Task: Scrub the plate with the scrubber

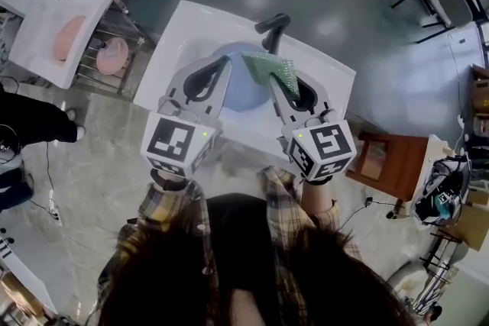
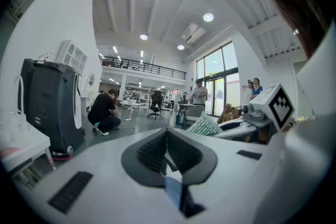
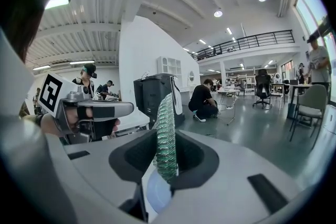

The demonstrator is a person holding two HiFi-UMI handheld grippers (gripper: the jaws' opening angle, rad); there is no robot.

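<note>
Your R claw (image 1: 273, 84) is clenched on the green scrubber (image 1: 269, 69). In the right gripper view the scrubber (image 3: 167, 128) stands upright and edge-on betw. the pads, w/ its top well above the claw tips. Your L claw (image 1: 223, 66) is clenched too: in the left gripper view its pads (image 2: 157, 149) meet w/ no gap. The pale blue plate (image 1: 238, 97) sits betw. and under both claws, over the white sink (image 1: 325, 76) and just in front of the black faucet (image 1: 273, 25). A patch of the plate shows below each claw's throat, in the left gripper view (image 2: 173, 191) and in the right gripper view (image 3: 156, 192). From the head view the L claw tip overlaps the plate's upper-left rim, but the angle is poor, so it's unclear whether the rim is nipped or the plate just lies in the basin. The scrubber hangs over the plate's upper-right edge; contact can't be made out. Both claws are side by side, tips angled toward each other, marker cubes near your plaid sleeves (image 1: 279, 183). Off to the L, well apart from the sink, a wire rack (image 1: 130, 38) carries a pink dish (image 1: 112, 56).
</note>
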